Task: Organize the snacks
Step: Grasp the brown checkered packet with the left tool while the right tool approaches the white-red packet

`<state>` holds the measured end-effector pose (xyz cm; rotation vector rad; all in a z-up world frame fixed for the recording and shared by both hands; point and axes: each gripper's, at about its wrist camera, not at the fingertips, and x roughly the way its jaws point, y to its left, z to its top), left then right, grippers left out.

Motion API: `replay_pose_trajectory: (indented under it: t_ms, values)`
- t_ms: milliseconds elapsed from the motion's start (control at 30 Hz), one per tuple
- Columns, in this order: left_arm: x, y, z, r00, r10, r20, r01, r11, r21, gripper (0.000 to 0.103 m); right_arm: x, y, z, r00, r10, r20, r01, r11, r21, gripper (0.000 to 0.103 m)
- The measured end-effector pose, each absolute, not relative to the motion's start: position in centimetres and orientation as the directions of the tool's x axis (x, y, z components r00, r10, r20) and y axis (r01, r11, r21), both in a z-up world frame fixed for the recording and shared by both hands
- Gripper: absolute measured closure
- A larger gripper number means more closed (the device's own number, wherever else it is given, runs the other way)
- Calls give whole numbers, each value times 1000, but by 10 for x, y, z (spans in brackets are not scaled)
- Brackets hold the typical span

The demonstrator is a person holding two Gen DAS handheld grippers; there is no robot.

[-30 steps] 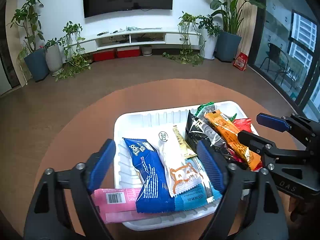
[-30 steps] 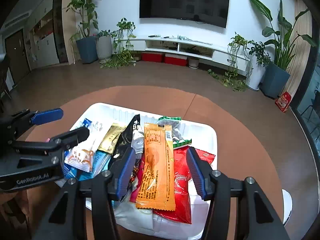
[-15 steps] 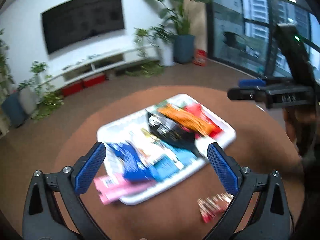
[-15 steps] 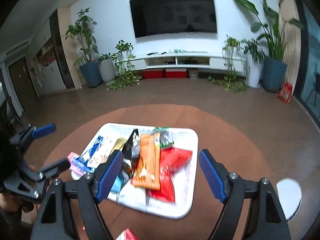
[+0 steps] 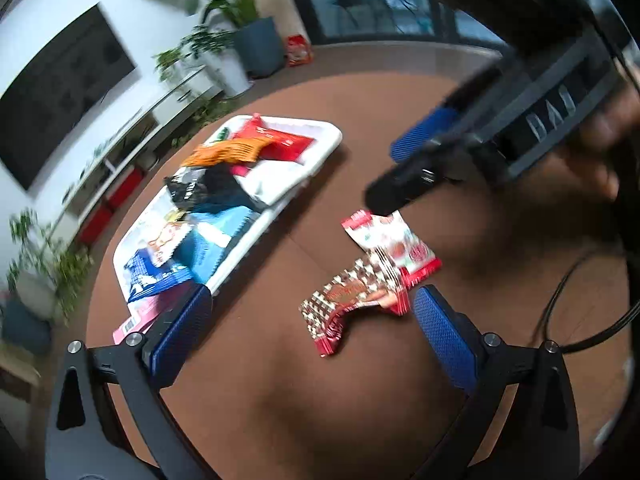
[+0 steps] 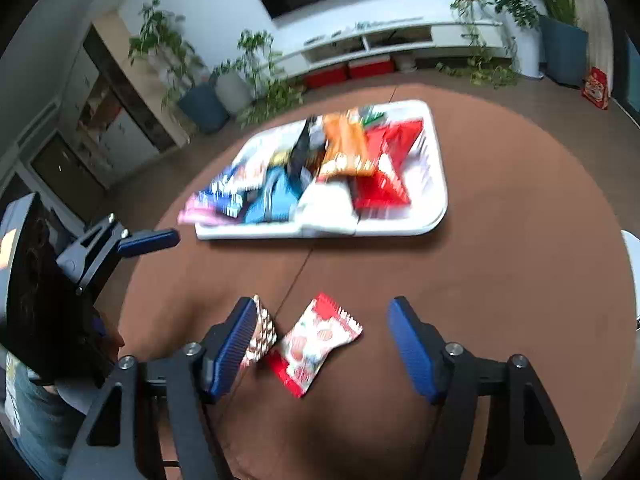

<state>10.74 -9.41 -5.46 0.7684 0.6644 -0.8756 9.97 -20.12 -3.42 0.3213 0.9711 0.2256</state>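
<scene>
Your right gripper [image 6: 320, 344] hovers, fingers spread, over the red packet [image 6: 316, 344]; your left gripper [image 5: 312, 336], at 9 o'clock, gapes too.

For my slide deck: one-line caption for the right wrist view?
Open right claw above a red-and-white snack packet on the brown table, the filled white tray beyond.

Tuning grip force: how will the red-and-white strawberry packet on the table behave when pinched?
The strawberry packet lies flat with crimped ends, so it is probably thin, light and floppy. Its glossy film may slip on the table. One end touches the checkered packet, which may get dragged along.
</scene>
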Motion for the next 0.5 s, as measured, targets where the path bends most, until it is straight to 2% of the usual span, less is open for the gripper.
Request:
replay_pose_trajectory:
  t_ms: [133,233,500]
  values:
    - [112,-95,-68,459,-415,-786,867,403,293,4,106,-205,-42,520,355,-777,-10,912,410,37]
    - [119,-94,-77,443,-399,-803,873,394,286,12,107,-210,-47,507,355,-785,10,909,417,37]
    - [127,-104,-91,435,-385,-814,883,357,303,12,111,-207,-53,480,358,-801,13,910,415,37]
